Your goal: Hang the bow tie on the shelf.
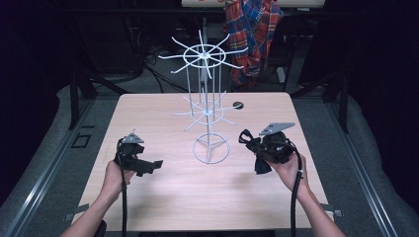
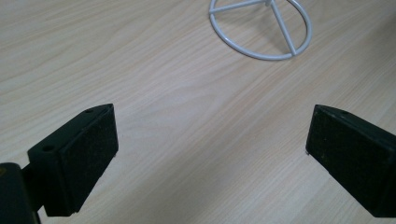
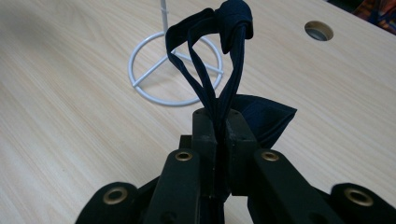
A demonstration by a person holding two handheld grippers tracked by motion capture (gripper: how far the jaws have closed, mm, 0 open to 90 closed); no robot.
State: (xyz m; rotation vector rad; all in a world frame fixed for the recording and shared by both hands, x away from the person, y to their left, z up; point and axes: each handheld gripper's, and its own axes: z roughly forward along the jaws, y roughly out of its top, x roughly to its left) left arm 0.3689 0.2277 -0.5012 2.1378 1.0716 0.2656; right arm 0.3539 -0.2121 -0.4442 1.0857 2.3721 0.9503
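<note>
A white wire rack with two tiers of radiating hooks stands mid-table on a ring base. My right gripper is to the right of that base, shut on a dark navy fabric piece. In the right gripper view the shut jaws pinch its straps; a knotted loop rises above them and a flap hangs to the right. The ring base lies just beyond. My left gripper hovers left of the base, open over bare wood, with the ring base ahead.
The light wooden table has a round cable hole behind the rack, also seen as the hole. A plaid cloth hangs beyond the far edge. Dark frames and floor surround the table.
</note>
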